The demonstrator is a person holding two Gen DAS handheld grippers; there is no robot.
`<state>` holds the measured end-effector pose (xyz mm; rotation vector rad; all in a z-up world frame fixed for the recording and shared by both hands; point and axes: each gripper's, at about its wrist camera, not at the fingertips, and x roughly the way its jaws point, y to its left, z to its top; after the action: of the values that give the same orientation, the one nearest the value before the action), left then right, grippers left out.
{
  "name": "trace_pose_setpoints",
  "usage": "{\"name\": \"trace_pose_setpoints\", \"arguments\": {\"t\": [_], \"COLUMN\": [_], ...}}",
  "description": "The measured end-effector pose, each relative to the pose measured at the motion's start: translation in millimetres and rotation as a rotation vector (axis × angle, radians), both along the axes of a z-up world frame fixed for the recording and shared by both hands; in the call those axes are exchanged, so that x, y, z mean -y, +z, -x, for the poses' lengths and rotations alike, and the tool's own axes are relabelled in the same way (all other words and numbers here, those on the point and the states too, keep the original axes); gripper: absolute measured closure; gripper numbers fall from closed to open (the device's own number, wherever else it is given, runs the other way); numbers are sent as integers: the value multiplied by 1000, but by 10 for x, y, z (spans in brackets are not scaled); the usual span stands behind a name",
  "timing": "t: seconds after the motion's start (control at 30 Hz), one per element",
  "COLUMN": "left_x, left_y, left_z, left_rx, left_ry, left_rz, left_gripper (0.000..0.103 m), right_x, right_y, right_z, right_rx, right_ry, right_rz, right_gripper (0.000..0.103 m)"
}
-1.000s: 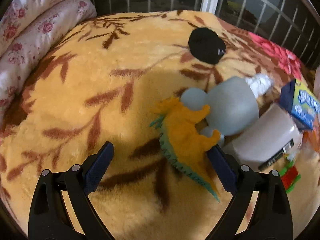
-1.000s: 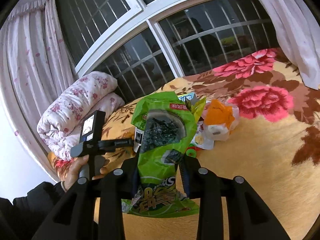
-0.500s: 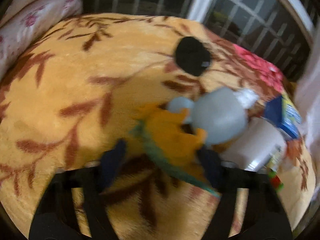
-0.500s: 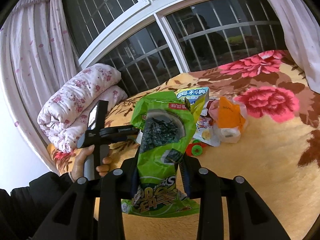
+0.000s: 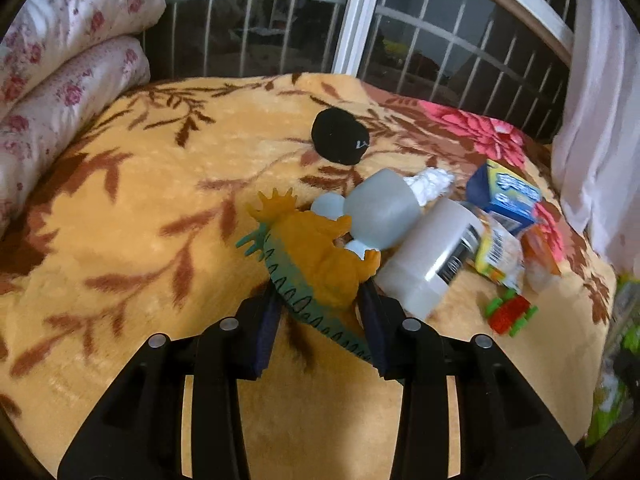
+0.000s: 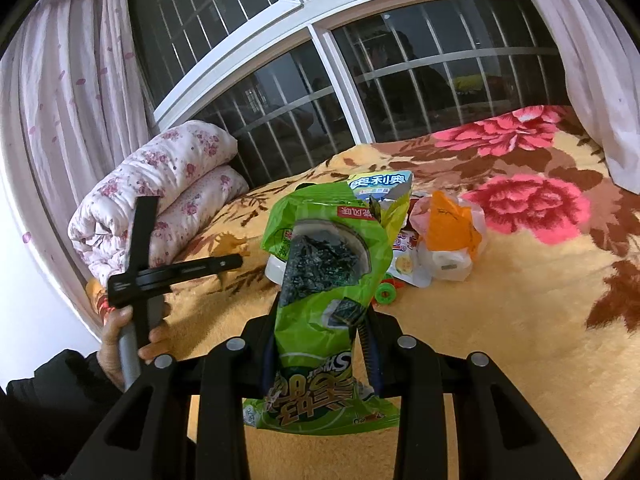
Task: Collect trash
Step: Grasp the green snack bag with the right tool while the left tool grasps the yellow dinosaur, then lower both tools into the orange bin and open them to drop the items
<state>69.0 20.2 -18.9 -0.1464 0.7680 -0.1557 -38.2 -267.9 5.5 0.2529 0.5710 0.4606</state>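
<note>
My left gripper (image 5: 320, 312) is shut on an orange and green toy dinosaur (image 5: 316, 256) on the yellow blanket (image 5: 152, 208). Beside it lie a grey and white round toy (image 5: 380, 208), a white plastic jar (image 5: 432, 256), a blue snack box (image 5: 506, 196) and a yellow wrapper (image 5: 498, 250). My right gripper (image 6: 320, 344) is shut on a green seaweed snack bag (image 6: 324, 288) and holds it above the bed. Behind the bag lie a blue and white wrapper (image 6: 380, 186) and an orange and white plastic bag (image 6: 452, 236).
A black round object (image 5: 339, 136) lies further back on the blanket. A red and green toy (image 5: 510, 312) lies right of the jar. Rolled floral quilts (image 5: 60, 40) sit at the left. Barred windows (image 6: 400, 80) and curtains (image 5: 600, 100) border the bed.
My left gripper has closed from wide open onto the toy dinosaur. My right gripper keeps holding the green bag, with little movement.
</note>
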Motion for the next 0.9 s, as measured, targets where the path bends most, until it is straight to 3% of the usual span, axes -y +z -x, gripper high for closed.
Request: {"name": "trace_pose_setpoints", "arguments": {"t": [0.37, 0.5, 0.67, 0.9], "left_x": [231, 329, 429, 510], "left_y": [289, 272, 229, 44], "left_z": [1116, 1508, 1922, 2378], "left_rx": [150, 160, 181, 142], "left_ry": [-114, -149, -193, -287], "left_rz": [-48, -50, -65, -54], "left_gripper": [66, 66, 66, 66], "right_x": [-91, -115, -214, -217], "right_y": [-5, 9, -11, -137], "right_z": [220, 494, 917, 1351], "right_rx": [33, 62, 94, 24], "right_ry": [53, 79, 89, 108], "right_rz": [55, 26, 110, 99], "right_gripper": [69, 69, 69, 69]}}
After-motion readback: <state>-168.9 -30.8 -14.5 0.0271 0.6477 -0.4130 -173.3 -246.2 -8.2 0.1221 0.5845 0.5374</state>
